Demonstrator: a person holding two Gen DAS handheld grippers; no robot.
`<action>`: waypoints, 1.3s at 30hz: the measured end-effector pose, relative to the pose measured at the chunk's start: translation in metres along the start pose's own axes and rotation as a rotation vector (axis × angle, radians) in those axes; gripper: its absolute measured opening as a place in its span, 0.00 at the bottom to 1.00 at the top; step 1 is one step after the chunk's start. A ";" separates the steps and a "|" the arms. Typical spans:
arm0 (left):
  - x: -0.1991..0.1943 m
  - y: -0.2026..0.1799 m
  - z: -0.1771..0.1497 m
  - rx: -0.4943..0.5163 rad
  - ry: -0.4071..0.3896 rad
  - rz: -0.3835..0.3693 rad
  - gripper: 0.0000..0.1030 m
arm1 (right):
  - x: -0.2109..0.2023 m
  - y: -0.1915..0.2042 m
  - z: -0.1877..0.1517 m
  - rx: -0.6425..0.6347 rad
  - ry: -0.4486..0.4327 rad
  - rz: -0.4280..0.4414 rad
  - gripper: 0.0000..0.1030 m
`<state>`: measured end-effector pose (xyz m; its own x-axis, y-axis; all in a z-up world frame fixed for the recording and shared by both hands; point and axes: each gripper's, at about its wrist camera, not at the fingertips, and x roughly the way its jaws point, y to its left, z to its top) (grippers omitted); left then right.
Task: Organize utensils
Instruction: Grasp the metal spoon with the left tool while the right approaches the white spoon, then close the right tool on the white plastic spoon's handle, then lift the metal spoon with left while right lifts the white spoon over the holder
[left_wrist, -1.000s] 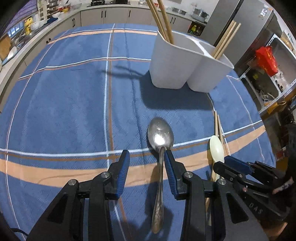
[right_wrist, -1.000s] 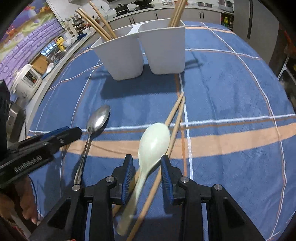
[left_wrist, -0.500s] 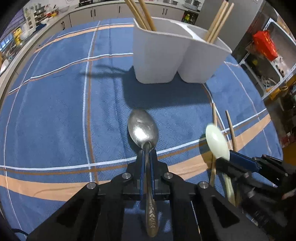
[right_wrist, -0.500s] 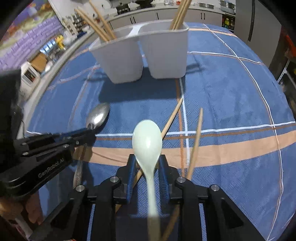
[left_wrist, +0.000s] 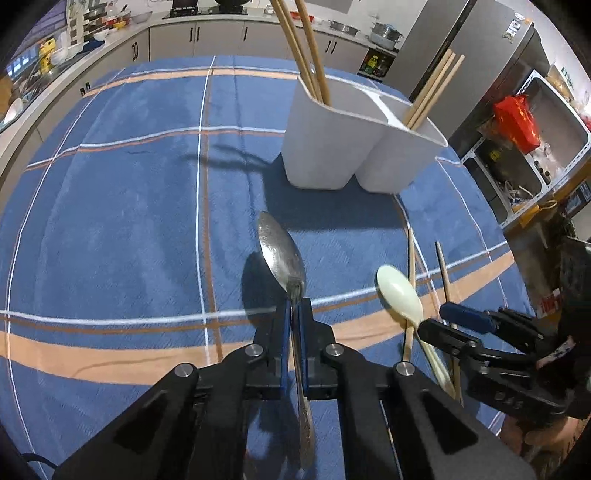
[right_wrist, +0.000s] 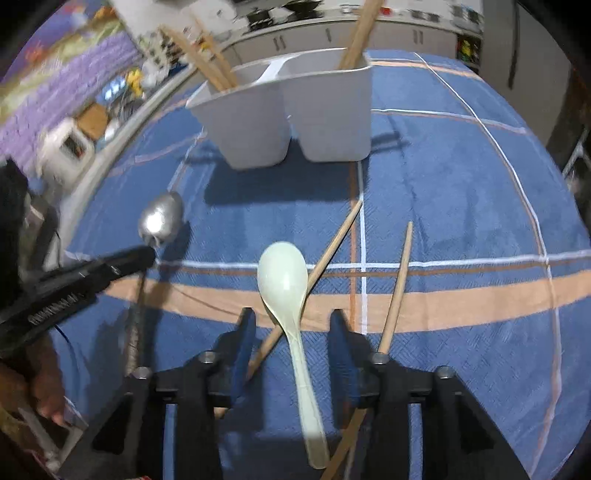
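Observation:
My left gripper (left_wrist: 293, 310) is shut on the neck of a metal spoon (left_wrist: 280, 254), whose bowl is raised off the blue cloth and casts a shadow to its left. My right gripper (right_wrist: 291, 325) has its jaws opening. A pale green spoon (right_wrist: 282, 277) lies between its fingers, and the pads stand apart from the handle. Two loose chopsticks (right_wrist: 399, 280) lie on the cloth under and beside that spoon. A white two-compartment holder (left_wrist: 351, 147) stands beyond, with chopsticks upright in both compartments. The left gripper (right_wrist: 144, 256) and metal spoon (right_wrist: 162, 219) also show in the right wrist view.
A blue checked tablecloth (left_wrist: 129, 221) covers the table. Kitchen counters (left_wrist: 184, 33) run behind it, and a fridge (left_wrist: 480, 55) and a metal shelf with a red bag (left_wrist: 517, 118) stand to the right. A person's hand (right_wrist: 44, 391) holds the left gripper.
The left gripper closed on the metal spoon and raised its bowl. The right gripper closed on the pale spoon, then opened again. One chopstick slid off to the right.

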<state>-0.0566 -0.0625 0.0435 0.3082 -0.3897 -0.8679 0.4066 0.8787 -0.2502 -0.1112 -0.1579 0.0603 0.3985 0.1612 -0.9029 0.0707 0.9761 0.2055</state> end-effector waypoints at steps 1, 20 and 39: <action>0.001 -0.001 -0.002 0.005 0.010 -0.001 0.04 | 0.004 0.004 -0.001 -0.022 0.023 -0.008 0.44; -0.001 0.007 -0.007 -0.017 -0.012 -0.033 0.00 | -0.013 -0.007 -0.001 0.049 -0.039 0.073 0.05; 0.035 -0.012 0.014 0.027 0.047 0.134 0.32 | -0.013 -0.010 -0.010 0.064 -0.047 0.078 0.05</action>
<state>-0.0386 -0.0903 0.0215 0.3208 -0.2555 -0.9121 0.3873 0.9141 -0.1198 -0.1265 -0.1683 0.0660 0.4470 0.2277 -0.8651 0.0959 0.9493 0.2994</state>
